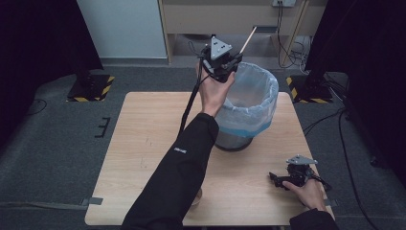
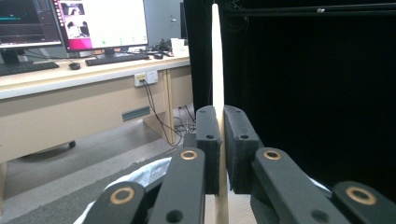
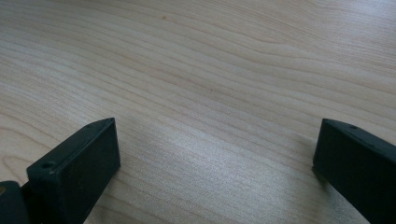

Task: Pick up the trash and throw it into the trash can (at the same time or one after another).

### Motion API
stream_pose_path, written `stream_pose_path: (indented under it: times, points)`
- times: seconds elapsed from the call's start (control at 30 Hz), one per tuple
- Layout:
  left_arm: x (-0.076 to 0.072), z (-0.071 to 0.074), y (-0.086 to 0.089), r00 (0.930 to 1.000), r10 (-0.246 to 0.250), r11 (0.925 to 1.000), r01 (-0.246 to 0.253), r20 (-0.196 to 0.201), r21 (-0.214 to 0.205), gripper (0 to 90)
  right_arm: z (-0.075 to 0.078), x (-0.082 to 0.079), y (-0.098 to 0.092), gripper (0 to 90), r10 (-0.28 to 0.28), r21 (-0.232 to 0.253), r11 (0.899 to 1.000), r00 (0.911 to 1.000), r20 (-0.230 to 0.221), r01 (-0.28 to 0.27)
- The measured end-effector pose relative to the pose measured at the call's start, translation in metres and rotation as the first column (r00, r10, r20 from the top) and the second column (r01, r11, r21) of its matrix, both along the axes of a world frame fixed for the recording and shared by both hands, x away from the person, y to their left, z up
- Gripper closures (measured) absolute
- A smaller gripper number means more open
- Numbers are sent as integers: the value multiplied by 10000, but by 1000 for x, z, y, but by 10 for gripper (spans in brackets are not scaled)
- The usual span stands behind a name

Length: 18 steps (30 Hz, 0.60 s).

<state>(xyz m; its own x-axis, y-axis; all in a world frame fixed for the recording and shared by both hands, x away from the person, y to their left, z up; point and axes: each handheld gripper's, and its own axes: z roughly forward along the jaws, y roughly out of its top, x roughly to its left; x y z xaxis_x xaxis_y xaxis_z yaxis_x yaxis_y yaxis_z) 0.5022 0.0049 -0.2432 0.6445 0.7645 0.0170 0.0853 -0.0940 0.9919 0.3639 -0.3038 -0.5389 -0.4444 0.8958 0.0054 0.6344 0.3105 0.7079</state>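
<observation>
My left gripper is raised above the near-left rim of a bin lined with a pale blue bag. It is shut on a thin light wooden stick that points up and away to the right. In the left gripper view the stick rises straight up between the two pads, and my left gripper clamps it. My right gripper rests on the table near its front right corner. Its jaws stand wide apart in the right gripper view, and between them my right gripper has bare wood.
The light wooden table carries the dark mesh bin near its far right. A desk with monitors and a keyboard stands beyond the table. Black curtains hang on both sides. Cables lie on the grey floor to the right.
</observation>
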Motion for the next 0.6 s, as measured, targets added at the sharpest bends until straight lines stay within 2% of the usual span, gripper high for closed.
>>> stream_pose_path:
  times: [0.07, 0.17, 0.27, 0.33, 0.37, 0.43, 0.6]
  points:
    - [3, -2, -3, 10000, -40, 10000, 40, -90, -73, 850, 0, 0, 0, 8, -8, 9, 10000, 10000, -6, 8]
    - [8, -6, -7, 9998, -27, 10000, 29, -221, 68, 850, 0, 0, 0, 8, 12, -11, 10000, 10000, -10, -12]
    - [12, -8, -11, 9983, -328, 9995, 327, -480, -23, 844, 0, 0, 0, 8, -11, 7, 10000, 10000, -8, 11]
    - [12, -9, -14, 9986, -417, 9991, 417, -321, -21, 794, 0, 0, 0, 8, 12, -14, 10000, 10000, -7, -12]
    - [12, -10, -14, 9983, -474, 9989, 474, -329, 11, 741, 0, 0, 0, 8, 28, -12, 10000, 10000, -8, -28]
    - [11, -9, -13, 9981, -524, 9984, 530, -311, 189, 697, 0, 0, 0, 8, 29, -1, 10000, 10000, -25, -29]
    - [1, -3, -1, 9970, -754, 9971, 755, -194, 55, 566, 0, 0, 0, 8, 45, 1, 10000, 10000, -25, -45]
